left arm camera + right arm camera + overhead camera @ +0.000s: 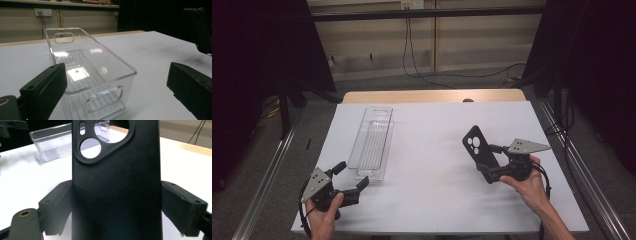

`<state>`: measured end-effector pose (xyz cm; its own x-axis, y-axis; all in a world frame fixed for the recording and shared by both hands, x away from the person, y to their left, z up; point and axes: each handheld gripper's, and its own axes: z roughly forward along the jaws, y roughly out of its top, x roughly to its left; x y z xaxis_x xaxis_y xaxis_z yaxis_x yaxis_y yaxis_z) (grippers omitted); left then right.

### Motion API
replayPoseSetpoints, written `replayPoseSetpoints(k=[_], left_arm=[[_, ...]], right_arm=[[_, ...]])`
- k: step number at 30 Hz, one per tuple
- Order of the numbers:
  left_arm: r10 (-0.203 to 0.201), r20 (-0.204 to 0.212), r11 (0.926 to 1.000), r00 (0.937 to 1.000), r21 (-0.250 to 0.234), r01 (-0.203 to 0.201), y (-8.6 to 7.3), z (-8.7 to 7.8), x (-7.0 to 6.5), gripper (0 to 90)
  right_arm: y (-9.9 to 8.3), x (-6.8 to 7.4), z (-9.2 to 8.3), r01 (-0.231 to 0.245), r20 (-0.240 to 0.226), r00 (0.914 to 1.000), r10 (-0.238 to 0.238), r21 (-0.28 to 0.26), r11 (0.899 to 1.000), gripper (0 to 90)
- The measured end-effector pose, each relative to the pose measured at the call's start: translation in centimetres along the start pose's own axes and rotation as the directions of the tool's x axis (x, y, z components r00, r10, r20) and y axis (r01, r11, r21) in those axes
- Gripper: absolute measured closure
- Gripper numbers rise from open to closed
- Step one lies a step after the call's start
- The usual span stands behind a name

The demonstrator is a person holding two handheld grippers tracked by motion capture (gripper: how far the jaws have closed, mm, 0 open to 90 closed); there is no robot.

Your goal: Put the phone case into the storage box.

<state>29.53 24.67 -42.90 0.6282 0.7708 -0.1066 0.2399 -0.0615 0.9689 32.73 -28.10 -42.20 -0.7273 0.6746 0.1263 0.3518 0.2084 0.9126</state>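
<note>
A black phone case [476, 147] with round camera cut-outs is held clear of the white table, its camera end tilted up and to the left. My right gripper [491, 162] is shut on its lower part. In the right gripper view the phone case [117, 190] stands upright between the two jaws of the right gripper [120, 205]. A long clear plastic bin [372, 142] lies on the left of the table. My left gripper [353, 175] sits open just in front of its near end, holding nothing. The left gripper view looks along the bin [92, 67], with the phone case [198, 27] at the far right.
A white sheet [437, 200] covers the table, and a wooden edge [432, 96] shows at the back. Metal rails run along both sides. Cables [422, 70] lie on the floor beyond the table. The bin [57, 142] shows behind the case in the right gripper view.
</note>
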Motion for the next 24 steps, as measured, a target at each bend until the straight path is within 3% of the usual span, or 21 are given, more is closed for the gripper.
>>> replayPoseSetpoints(k=[8, 17, 24], left_arm=[[-0.008, 0.007, 0.9999, 0.9999, 0.007, 0.008, 0.2, 0.1, -0.2, 2.9], [-0.015, 0.052, 0.9999, 0.9985, 0.003, 0.014, 0.6, 0.4, -0.5, 2.9], [0.007, 0.102, 0.9998, 0.9948, 0.019, -0.009, 0.9, 0.9, -1.0, 2.9]], right_arm=[[-0.6, 0.8, -0.3, -0.009, -0.041, 0.9991, 0.008, -0.021, 1.000, 14.8], [-1.0, 2.1, -0.1, -0.002, -0.102, 0.9948, 0.000, -0.018, 1.000, 14.8], [-1.1, 2.6, 0.3, 0.002, -0.126, 0.9920, -0.004, -0.013, 1.000, 14.8]])
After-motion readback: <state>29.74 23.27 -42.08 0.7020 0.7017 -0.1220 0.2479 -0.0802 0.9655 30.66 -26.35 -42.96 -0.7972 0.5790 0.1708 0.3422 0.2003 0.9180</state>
